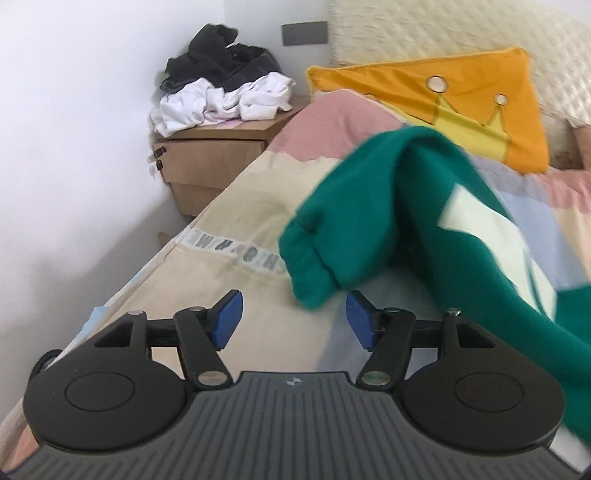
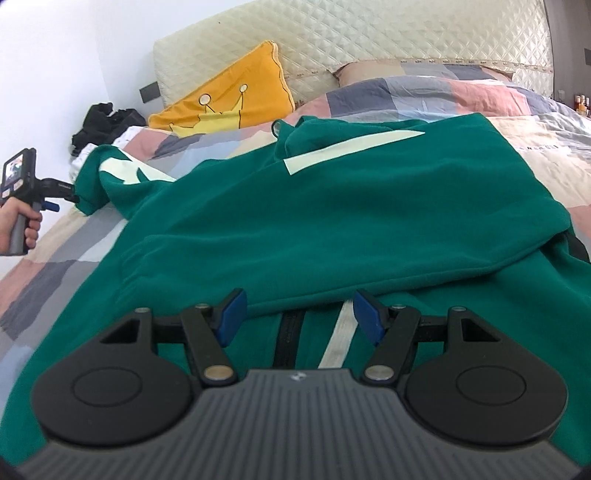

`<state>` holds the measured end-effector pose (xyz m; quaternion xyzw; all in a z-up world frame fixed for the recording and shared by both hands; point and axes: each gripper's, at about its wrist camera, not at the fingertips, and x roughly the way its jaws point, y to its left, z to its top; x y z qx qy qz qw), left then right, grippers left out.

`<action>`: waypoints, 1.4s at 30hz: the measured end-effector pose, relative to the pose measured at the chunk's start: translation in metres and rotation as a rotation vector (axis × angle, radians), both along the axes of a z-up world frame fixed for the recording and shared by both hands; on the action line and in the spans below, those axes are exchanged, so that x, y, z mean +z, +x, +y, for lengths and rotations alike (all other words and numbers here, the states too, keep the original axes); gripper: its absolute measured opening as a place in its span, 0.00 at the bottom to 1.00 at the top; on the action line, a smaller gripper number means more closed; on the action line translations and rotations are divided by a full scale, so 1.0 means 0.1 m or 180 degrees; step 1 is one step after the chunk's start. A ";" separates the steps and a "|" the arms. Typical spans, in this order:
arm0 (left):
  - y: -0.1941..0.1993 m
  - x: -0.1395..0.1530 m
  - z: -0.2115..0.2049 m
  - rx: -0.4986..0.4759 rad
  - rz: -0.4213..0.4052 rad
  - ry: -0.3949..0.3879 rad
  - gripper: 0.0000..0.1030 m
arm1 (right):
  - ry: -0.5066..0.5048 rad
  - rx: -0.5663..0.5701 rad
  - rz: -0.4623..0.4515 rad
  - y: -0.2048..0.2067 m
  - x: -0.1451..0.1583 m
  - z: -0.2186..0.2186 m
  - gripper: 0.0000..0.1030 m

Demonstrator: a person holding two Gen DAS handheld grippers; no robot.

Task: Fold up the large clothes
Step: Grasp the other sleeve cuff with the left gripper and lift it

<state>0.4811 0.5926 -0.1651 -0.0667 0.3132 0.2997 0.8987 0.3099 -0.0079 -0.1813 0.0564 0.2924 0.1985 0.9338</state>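
On the patchwork bed cover: green sweatshirt is spread | judged soft, limp, light; sleeve cuff is favoured as hold | left gripper released, empty | right gripper released above hem.

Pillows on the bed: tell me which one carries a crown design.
The orange pillow, propped against the quilted headboard on the nightstand side. It bears a yellow crown with round tips; the other pillow lies flat in a plain checked patchwork case.

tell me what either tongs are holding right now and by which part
Nothing. Left tongs stand open beside the green jacket's cuff; right tongs open above it.
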 end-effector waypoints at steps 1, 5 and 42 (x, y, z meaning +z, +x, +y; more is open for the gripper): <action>0.05 -0.03 0.07 0.0023 -0.0040 -0.0041 0.66 | -0.0009 -0.0008 0.0019 0.03 -0.02 0.02 0.64; 0.26 -0.11 0.31 0.0107 -0.0228 -0.0288 0.66 | 0.0045 0.0015 0.0128 0.13 -0.09 0.05 0.66; -0.70 3.34 -2.64 -0.0932 0.0356 0.0449 0.19 | 0.0936 0.0056 -0.0398 -0.39 0.53 -0.72 0.66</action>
